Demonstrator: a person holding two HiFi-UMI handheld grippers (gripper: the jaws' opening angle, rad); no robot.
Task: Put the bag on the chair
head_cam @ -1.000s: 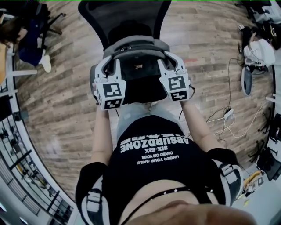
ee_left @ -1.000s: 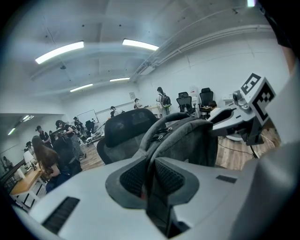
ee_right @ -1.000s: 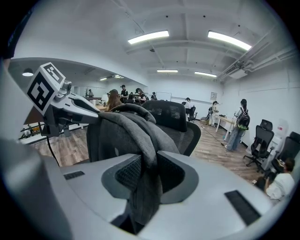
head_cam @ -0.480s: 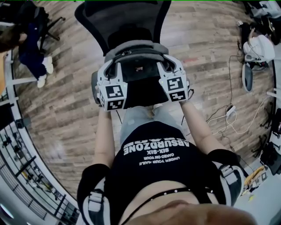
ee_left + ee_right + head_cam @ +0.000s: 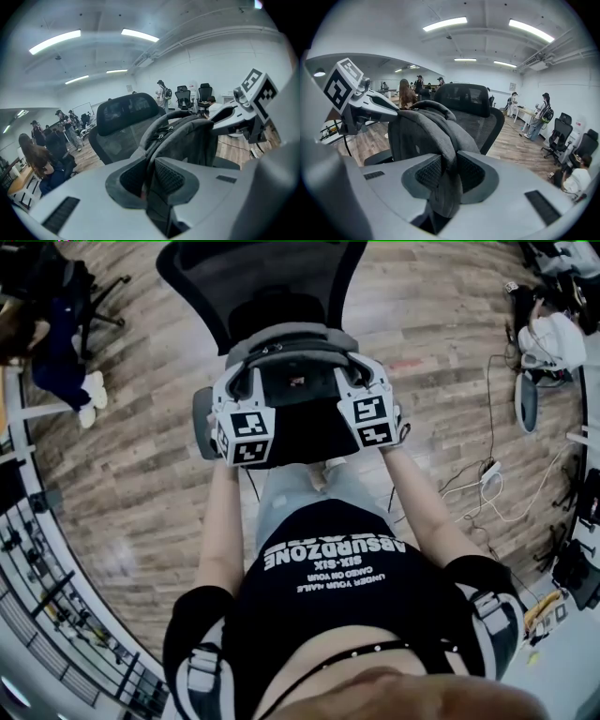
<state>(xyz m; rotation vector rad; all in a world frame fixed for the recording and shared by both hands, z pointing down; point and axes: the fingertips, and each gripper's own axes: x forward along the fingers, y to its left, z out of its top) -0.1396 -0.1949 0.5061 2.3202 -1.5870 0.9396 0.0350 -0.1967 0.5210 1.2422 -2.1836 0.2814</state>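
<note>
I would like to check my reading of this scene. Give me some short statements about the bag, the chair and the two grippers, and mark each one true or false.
1. The left gripper and the right gripper are both shut on the grey bag. True.
2. The bag hangs from a wall hook. False: the grippers hold it over the chair.
3. The chair is black mesh at the back. True.
4. The floor is grey carpet. False: it is wood planks.
5. Other people are in the room. True.

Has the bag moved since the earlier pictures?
Yes. In the head view the bag has sunk a little toward the chair, whose armrest now shows more fully.
</note>
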